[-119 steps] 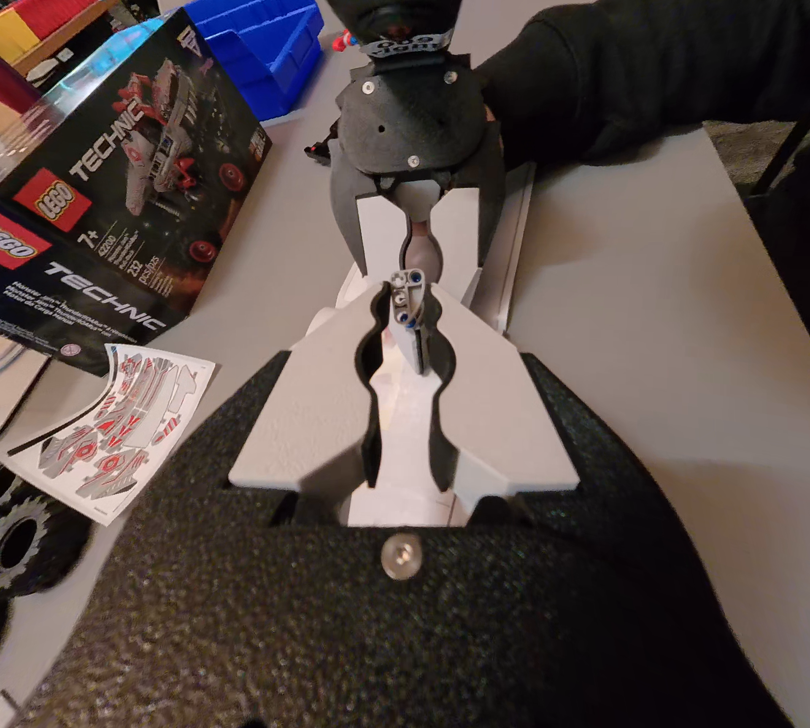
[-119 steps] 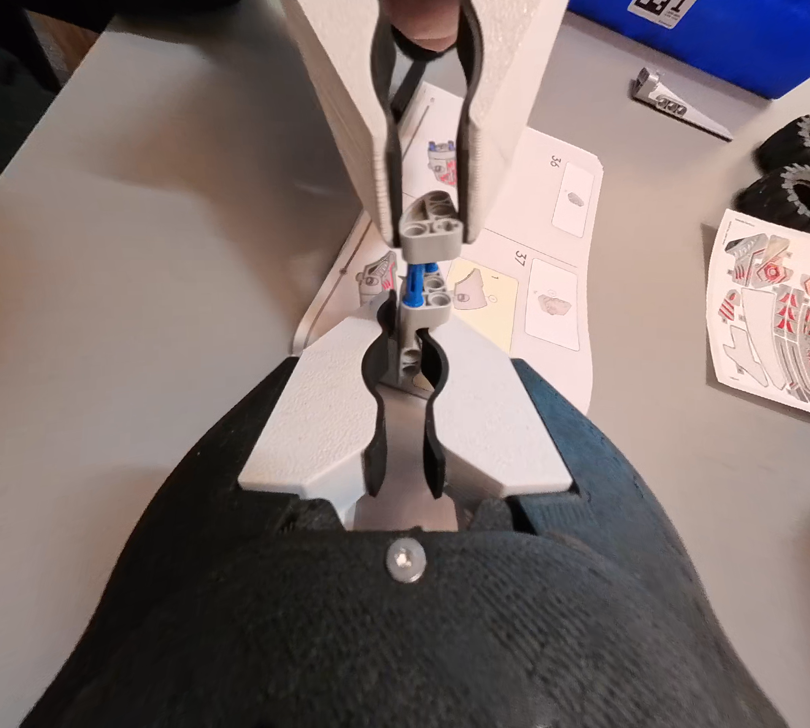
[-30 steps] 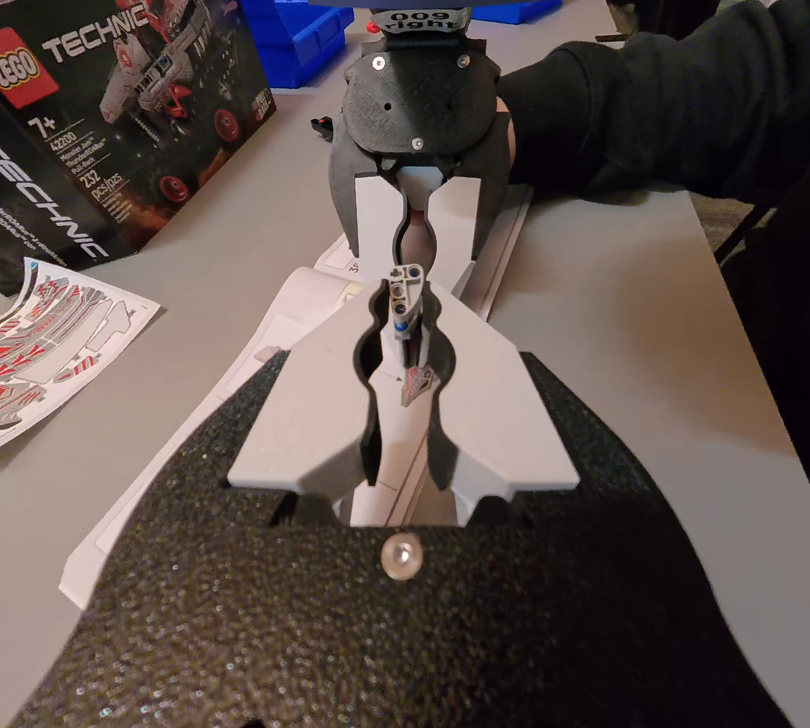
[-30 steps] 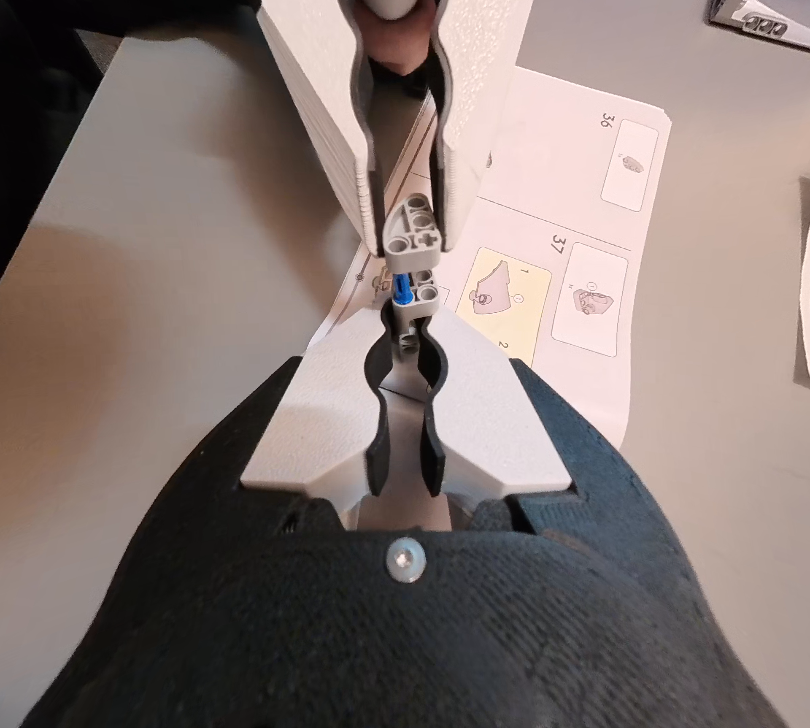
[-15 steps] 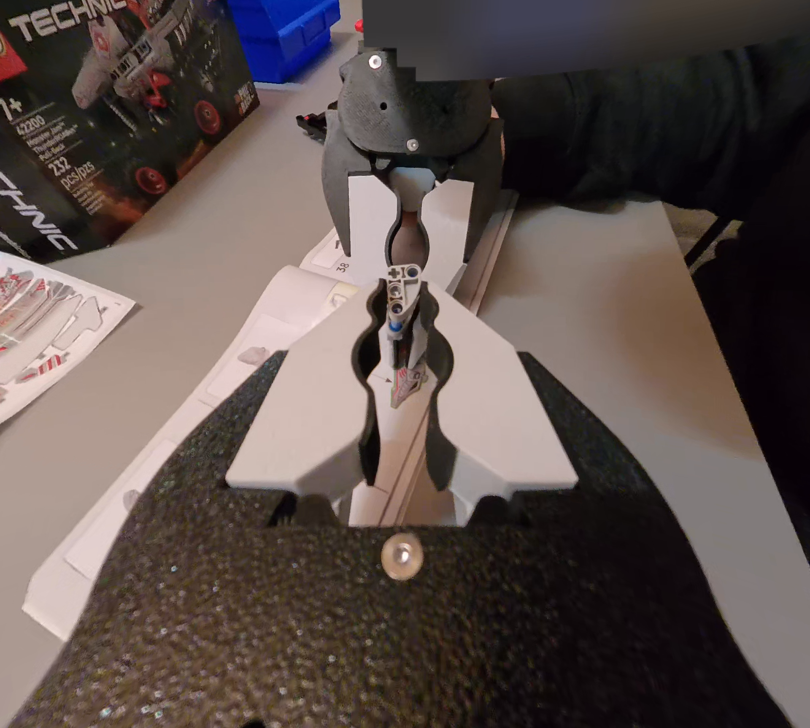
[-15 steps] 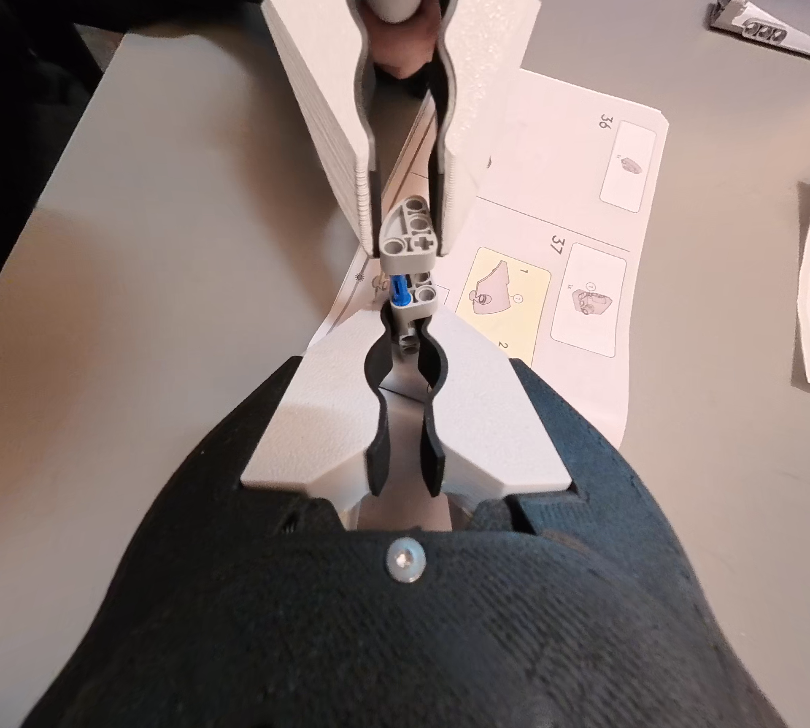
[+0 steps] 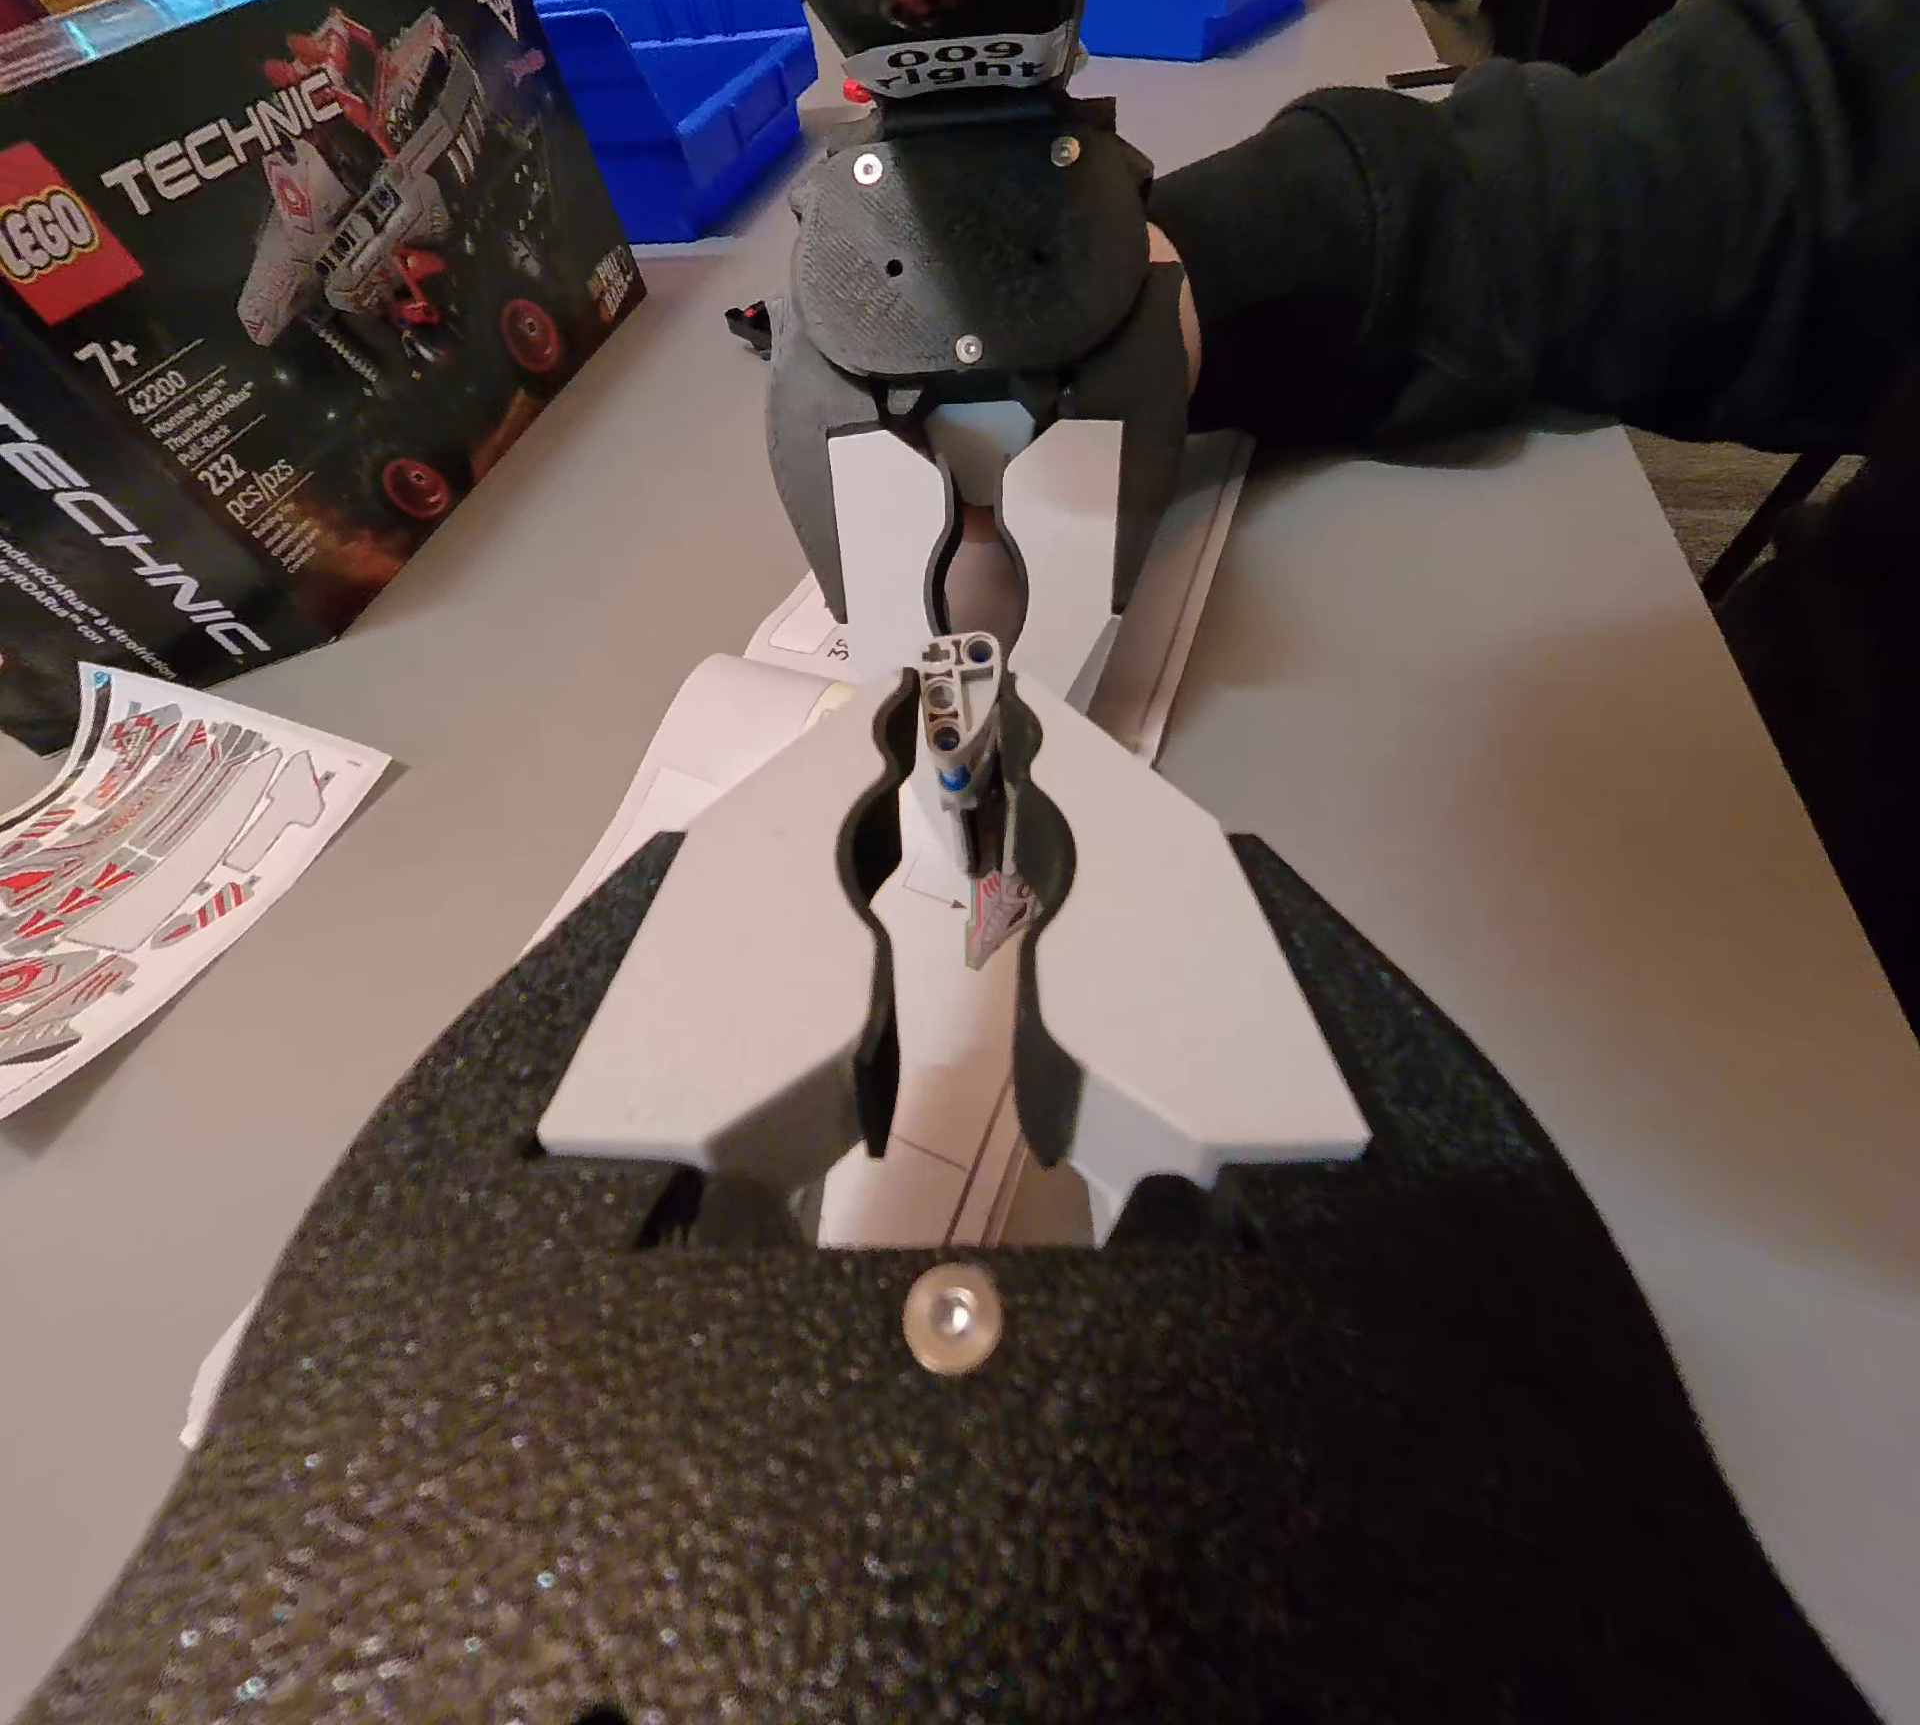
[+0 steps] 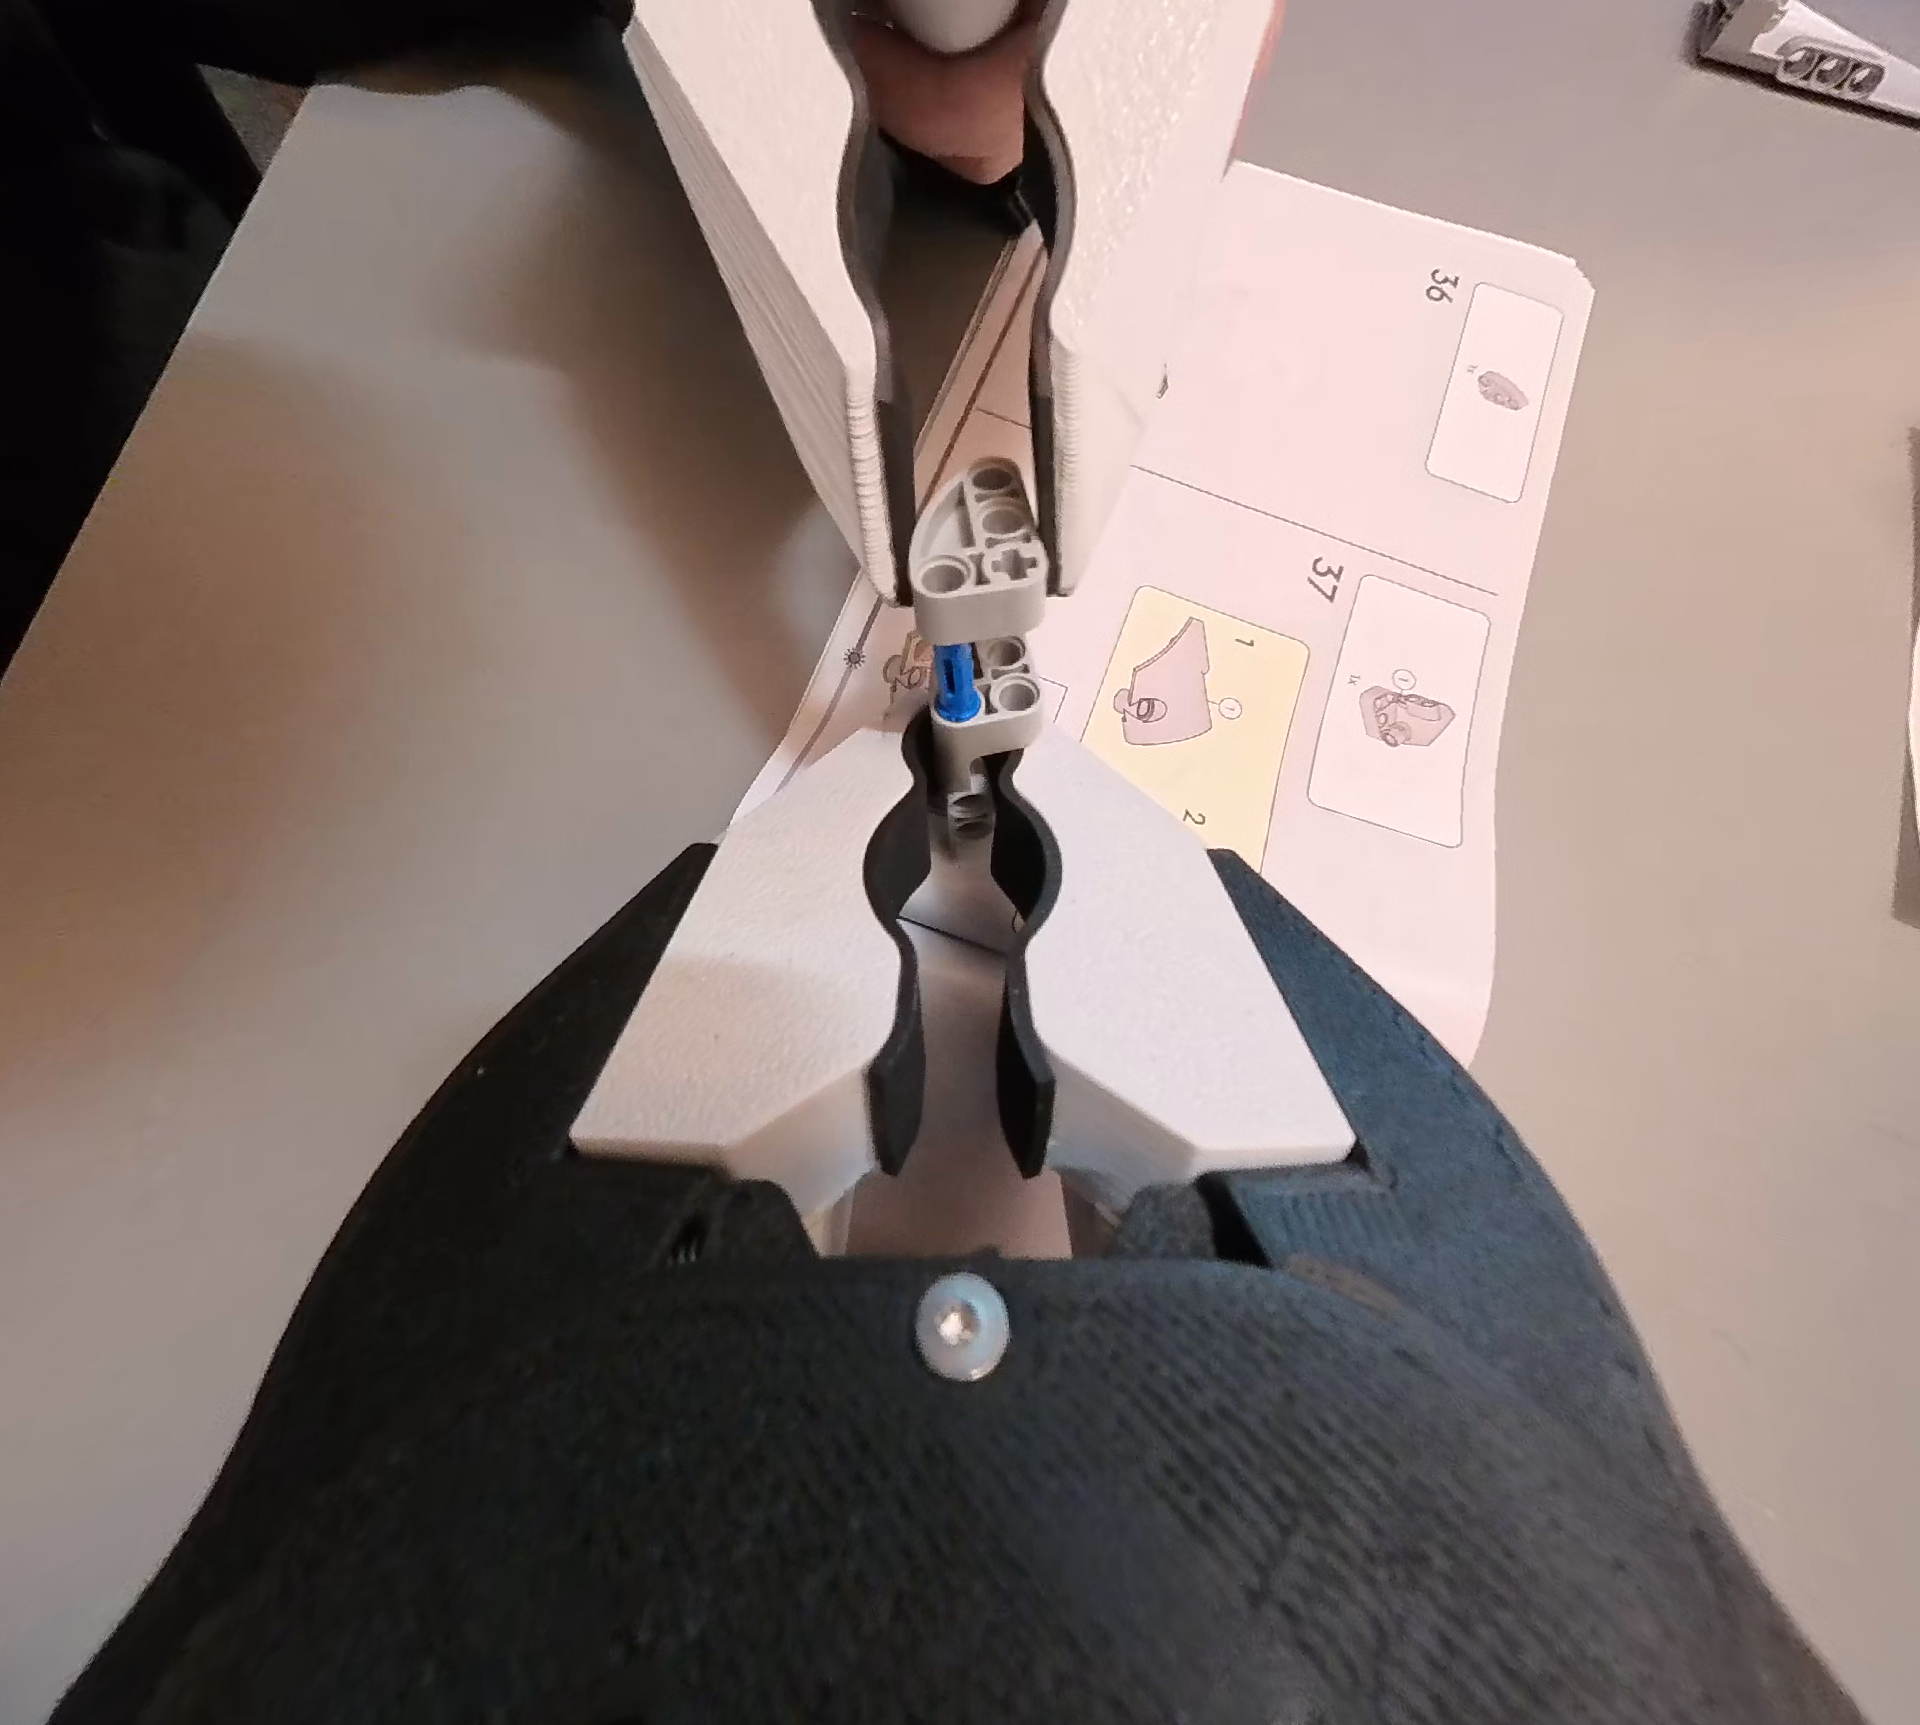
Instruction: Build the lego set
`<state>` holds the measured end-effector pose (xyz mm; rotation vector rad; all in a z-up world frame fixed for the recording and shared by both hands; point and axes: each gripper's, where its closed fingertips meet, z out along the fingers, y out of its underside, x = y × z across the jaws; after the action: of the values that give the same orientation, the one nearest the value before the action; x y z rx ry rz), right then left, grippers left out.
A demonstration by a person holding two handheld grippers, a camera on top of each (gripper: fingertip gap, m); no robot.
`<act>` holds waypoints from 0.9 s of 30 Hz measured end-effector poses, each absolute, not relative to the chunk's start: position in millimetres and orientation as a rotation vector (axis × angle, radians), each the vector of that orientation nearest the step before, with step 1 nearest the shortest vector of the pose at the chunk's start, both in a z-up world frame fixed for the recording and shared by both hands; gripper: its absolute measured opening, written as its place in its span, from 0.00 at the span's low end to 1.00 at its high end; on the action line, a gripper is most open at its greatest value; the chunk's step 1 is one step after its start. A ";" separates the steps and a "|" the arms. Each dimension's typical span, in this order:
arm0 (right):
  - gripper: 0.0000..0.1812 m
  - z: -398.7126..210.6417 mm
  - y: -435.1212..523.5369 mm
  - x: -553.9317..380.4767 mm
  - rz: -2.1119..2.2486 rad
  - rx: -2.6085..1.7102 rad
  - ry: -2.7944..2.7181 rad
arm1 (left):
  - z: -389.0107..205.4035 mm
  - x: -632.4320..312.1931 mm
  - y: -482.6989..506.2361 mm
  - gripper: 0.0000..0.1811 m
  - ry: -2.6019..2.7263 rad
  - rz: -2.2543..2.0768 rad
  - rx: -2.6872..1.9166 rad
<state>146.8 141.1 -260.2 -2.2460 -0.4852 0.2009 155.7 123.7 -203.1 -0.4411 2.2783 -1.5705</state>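
In the left wrist view, my left gripper [image 7: 956, 725] is shut on a grey curved lego piece [image 7: 961, 693], held edge-on between the fingers. My right gripper [image 7: 977, 626] faces it just beyond. In the right wrist view, my right gripper [image 8: 961, 756] is shut on a small grey lego connector [image 8: 992, 704] with a blue pin [image 8: 954, 678] standing up from it. The left gripper [image 8: 977, 579] comes down from above with the curved piece [image 8: 982, 569]. The blue pin's tip reaches the curved piece's underside; I cannot tell whether it is inside a hole.
The open instruction booklet [image 8: 1351, 636] lies under both grippers. The lego box [image 7: 260, 304] and sticker sheet [image 7: 135, 854] are to the left, with blue bins [image 7: 675, 65] behind. A grey wedge piece [image 8: 1787, 54] lies far right. A black sleeve [image 7: 1558, 252] holds the right gripper. The tips of one gripper are about 6 cm away from the tips of the other.
Both grippers stay shut on their pieces, tip to tip. The left gripper has shifted slightly over the booklet, and the curved piece sits a little closer over the blue pin.
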 end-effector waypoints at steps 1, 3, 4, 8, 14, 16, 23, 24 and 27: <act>0.01 -260.2 141.0 146.6 0.204 -2.246 -0.486 | -203.4 155.3 123.6 0.06 2.282 -1.571 -0.439; 0.01 -260.2 141.1 146.5 0.206 -2.246 -0.485 | -204.1 155.4 123.7 0.06 2.284 -1.564 -0.438; 0.01 -260.2 141.0 146.4 0.206 -2.246 -0.486 | -204.3 155.5 123.7 0.06 2.283 -1.560 -0.437; 0.01 -260.2 140.5 145.9 0.213 -2.246 -0.488 | -202.3 151.6 131.8 0.06 2.307 -1.519 -0.388; 0.01 -260.2 138.6 145.7 0.217 -2.247 -0.486 | -249.3 144.0 172.4 0.06 2.583 -1.242 -0.456; 0.01 -260.3 138.5 145.6 0.220 -2.247 -0.486 | -260.3 143.3 172.5 0.06 2.635 -1.170 -0.467; 0.01 -260.3 137.4 144.5 0.229 -2.247 -0.491 | -260.4 146.1 172.5 0.12 2.625 -1.165 -0.504; 0.01 -260.3 137.3 144.4 0.228 -2.246 -0.492 | -259.8 145.7 172.6 0.12 2.625 -1.172 -0.507; 0.01 -260.3 137.1 144.2 0.231 -2.246 -0.493 | -261.1 142.4 172.5 0.08 2.652 -1.179 -0.516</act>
<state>144.2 137.1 -260.3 -2.2464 -0.4930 0.2307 142.4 172.5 -261.1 -0.5161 2.6516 -1.1793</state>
